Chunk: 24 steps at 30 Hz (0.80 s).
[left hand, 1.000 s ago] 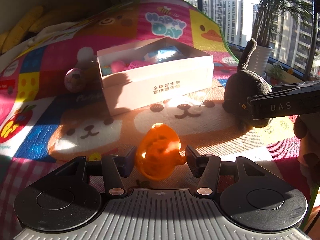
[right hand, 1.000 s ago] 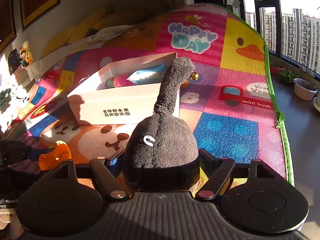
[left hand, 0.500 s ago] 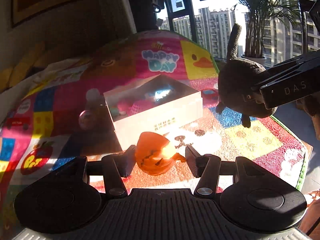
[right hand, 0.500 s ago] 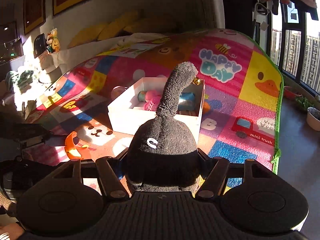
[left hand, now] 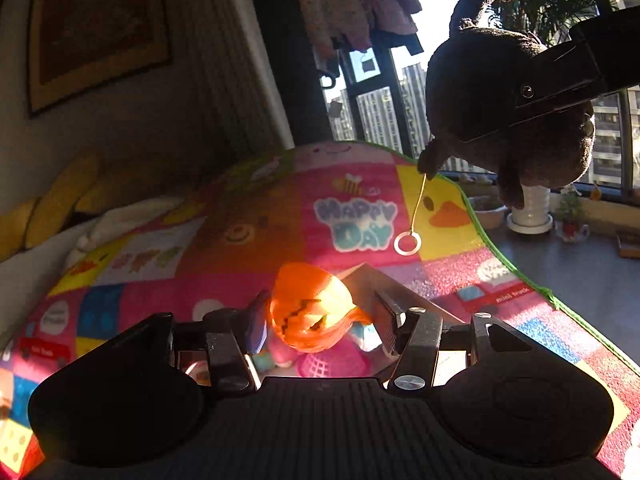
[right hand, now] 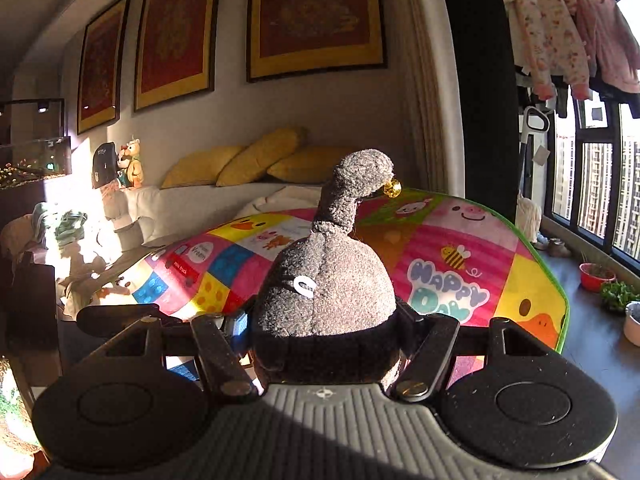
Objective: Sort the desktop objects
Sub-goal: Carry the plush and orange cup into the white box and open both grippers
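Bright patchwork mat, orange egg, grey plush.

The mat shows pink, yellow, blue and orange squares with a green edge, a yellow duck patch, a striped bee and pale blue "HAPPY DAY" letters on pink stripes. The egg is translucent orange with a dark zigzag line. The plush is speckled dark grey with a small white tag and a gold bell. Both grippers are black. The cushions are mustard yellow; the framed pictures are dark red with gold borders.

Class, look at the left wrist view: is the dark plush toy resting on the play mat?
No. The dark plush toy hangs in the air, clamped in the right tool, well above the play mat.
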Available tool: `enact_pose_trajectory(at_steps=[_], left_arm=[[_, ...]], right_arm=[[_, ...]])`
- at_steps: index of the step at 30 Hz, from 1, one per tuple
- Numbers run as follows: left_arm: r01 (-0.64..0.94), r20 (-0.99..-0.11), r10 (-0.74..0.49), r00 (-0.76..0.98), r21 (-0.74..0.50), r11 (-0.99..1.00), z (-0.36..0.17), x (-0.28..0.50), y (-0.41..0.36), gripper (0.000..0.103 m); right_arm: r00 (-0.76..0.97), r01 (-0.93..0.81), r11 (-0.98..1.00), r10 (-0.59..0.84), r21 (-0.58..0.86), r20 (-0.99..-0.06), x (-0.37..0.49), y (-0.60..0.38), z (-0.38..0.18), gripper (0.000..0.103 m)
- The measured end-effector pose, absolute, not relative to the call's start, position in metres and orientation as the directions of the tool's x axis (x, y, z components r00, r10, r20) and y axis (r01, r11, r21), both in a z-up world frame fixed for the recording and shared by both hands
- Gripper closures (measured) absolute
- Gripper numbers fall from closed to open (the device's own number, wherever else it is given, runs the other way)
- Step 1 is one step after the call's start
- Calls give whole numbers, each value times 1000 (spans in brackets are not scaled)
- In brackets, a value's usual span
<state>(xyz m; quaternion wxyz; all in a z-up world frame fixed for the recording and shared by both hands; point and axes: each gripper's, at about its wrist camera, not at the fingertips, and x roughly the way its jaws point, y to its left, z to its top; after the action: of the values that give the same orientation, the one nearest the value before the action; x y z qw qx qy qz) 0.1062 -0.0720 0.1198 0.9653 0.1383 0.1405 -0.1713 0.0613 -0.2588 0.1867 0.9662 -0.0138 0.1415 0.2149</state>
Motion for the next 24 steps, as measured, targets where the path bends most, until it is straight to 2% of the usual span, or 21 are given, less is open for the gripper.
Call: enact_pose_trajectory(at_steps=[3,5,9,12,17,19,20,24], left_arm=[[349,-369,-279,886,135,927,102,142,-65,17],[317,-380,-258,888,101,943,88,145,-50,8],[230,-403,-189,895,55,972,60,135,-5,6],[199,-436,-179,882,0,980,48,136,21,5],[152,-431,-168,887,-72,986,36,136,47,2],[144,-428,-183,885,-123,982,31,138,53,2],[139,-428,-185,885,-138,981,29,139,55,1],[136,-443,-197,874,-166,977,21,143,58,0]], right_arm=[[860,-419,907,414,50,-299,99,-249,186,36],[847,-411,908,413,80,-334,127,-243,182,36],[799,-414,901,429,132,-422,184,-225,161,36],[740,-414,890,452,192,-499,225,-209,137,36],[610,-370,881,471,296,-637,273,-193,82,32],[660,-341,908,415,243,-626,270,-196,77,21],[695,-333,919,389,210,-605,267,-198,78,19],[780,-329,941,320,84,-537,254,-197,90,20]])
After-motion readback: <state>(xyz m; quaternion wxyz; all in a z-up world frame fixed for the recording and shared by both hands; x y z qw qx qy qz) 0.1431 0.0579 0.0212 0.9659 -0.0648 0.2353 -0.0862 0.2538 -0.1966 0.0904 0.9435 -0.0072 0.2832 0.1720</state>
